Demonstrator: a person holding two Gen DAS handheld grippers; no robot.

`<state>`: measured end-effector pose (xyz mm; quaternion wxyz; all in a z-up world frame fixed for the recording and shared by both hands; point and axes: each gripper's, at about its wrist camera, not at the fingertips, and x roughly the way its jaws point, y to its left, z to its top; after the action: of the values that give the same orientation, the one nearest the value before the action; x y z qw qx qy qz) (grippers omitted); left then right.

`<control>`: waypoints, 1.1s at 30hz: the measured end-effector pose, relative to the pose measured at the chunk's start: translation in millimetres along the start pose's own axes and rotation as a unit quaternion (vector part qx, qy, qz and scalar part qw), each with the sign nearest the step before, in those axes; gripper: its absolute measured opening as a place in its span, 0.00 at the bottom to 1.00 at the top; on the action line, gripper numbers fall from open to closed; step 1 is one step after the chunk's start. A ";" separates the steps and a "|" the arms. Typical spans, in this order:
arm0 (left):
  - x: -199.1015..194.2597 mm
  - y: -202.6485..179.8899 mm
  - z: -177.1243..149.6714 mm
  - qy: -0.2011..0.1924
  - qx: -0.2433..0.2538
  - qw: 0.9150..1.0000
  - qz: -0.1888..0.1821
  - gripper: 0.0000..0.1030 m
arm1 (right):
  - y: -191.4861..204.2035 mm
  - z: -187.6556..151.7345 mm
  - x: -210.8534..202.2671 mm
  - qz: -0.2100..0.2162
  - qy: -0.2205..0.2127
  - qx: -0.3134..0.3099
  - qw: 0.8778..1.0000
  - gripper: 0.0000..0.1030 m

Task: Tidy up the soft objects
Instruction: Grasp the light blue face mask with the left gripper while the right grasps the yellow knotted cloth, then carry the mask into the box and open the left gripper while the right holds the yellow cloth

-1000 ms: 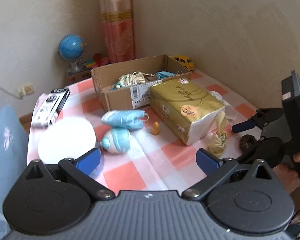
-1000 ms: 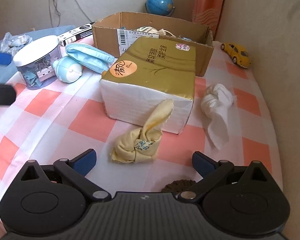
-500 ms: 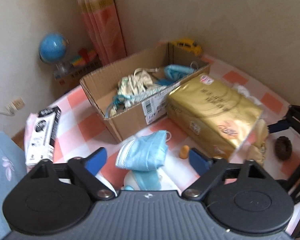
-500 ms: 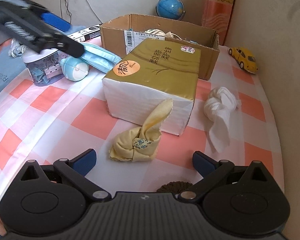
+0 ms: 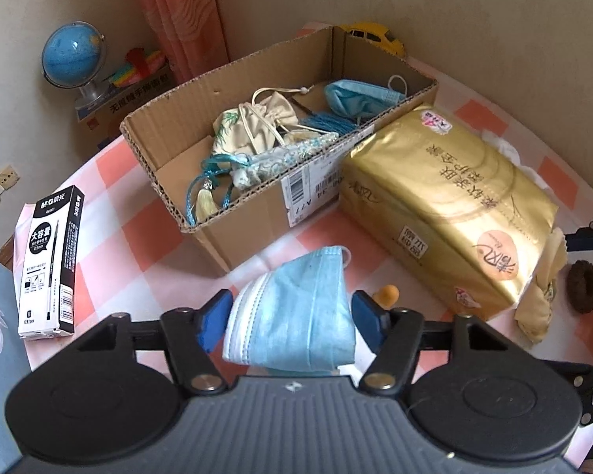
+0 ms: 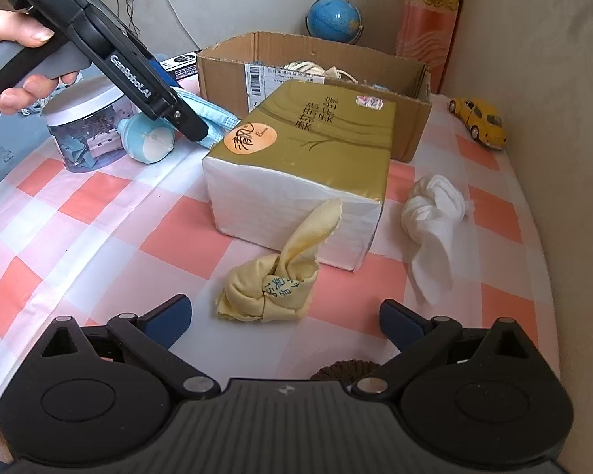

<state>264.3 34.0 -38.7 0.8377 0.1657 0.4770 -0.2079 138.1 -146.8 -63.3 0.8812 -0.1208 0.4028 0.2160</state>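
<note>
A folded blue face mask (image 5: 296,308) lies on the checked tablecloth in front of the cardboard box (image 5: 237,233). My left gripper (image 5: 292,314) is down over it with a finger on each side, jaws apart. The box holds a cream pouch (image 5: 253,126), a tassel and another blue mask (image 5: 359,96). In the right wrist view the left gripper's fingers (image 6: 186,118) sit on the mask (image 6: 213,118). My right gripper (image 6: 284,316) is open and empty just before a knotted yellow cloth (image 6: 280,276). A knotted white cloth (image 6: 435,217) lies to its right.
A gold tissue pack (image 6: 296,158) stands between the cloths and the box. A clear jar of clips (image 6: 87,130), a round blue-white object (image 6: 150,138), a black pen box (image 5: 51,252), a yellow toy car (image 6: 480,122), a globe (image 5: 73,55) and a brown ring (image 5: 583,292) surround them.
My left gripper has moved forward and down from the near table edge to the blue mask, and its jaws have narrowed around it. The right gripper has barely moved.
</note>
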 end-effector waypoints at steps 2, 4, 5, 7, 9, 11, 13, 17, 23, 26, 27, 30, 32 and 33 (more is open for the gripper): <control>0.5 0.1 -0.4 0.002 0.000 1.000 -0.001 0.59 | 1.5 1.0 -1.2 0.001 -0.003 -0.002 1.000 0.89; 0.3 1.1 -0.3 0.002 0.000 1.000 -0.003 0.56 | 3.1 2.7 -1.7 -0.003 -0.007 -0.003 1.000 0.81; -0.4 1.6 -0.3 0.001 -0.001 1.000 -0.003 0.54 | 3.5 3.7 -1.9 -0.004 -0.008 -0.003 1.000 0.79; -1.3 1.8 -0.2 -0.001 -0.001 1.000 -0.003 0.53 | 4.6 5.0 -2.3 -0.005 -0.008 -0.003 1.000 0.69; -2.6 1.9 -0.3 -0.004 0.000 1.000 0.001 0.51 | 6.5 5.8 -3.4 -0.009 -0.009 -0.005 1.000 0.61; -4.2 2.1 -0.7 -0.005 0.001 1.000 0.001 0.48 | 7.9 5.9 -4.6 -0.011 -0.008 -0.007 1.000 0.54; -6.1 2.7 -1.3 -0.007 0.000 1.000 0.002 0.47 | 8.4 6.2 -5.7 -0.009 -0.008 -0.006 1.000 0.49; -10.9 3.9 -2.8 -0.012 -0.002 1.000 0.002 0.44 | 8.8 6.1 -9.4 -0.011 -0.011 -0.002 1.000 0.46; -22.1 5.1 -3.5 -0.024 -0.006 1.000 0.005 0.43 | 9.5 7.2 -17.6 -0.008 -0.013 0.000 1.000 0.45; -30.8 4.1 -3.4 -0.033 -0.006 0.999 0.005 0.42 | 9.4 8.0 -23.1 -0.004 -0.018 0.002 1.000 0.46; -33.8 3.2 -3.2 -0.036 -0.005 0.999 0.006 0.42 | 9.3 8.3 -25.5 -0.004 -0.021 0.003 1.000 0.46; -45.1 1.3 -1.4 -0.050 -0.003 0.999 0.007 0.42 | 9.8 9.5 -32.4 -0.002 -0.025 0.003 1.000 0.45; -53.5 0.5 0.2 -0.061 -0.002 0.998 0.008 0.42 | 10.3 10.1 -37.4 -0.003 -0.030 0.002 1.000 0.46; -57.6 0.2 1.4 -0.067 -0.003 0.998 0.008 0.42 | 10.3 10.3 -39.9 -0.002 -0.032 0.001 0.999 0.45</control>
<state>239.1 44.5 12.0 0.8698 0.1531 0.4193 -0.2104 116.7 -145.1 -26.6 0.8944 -0.1137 0.3741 0.2172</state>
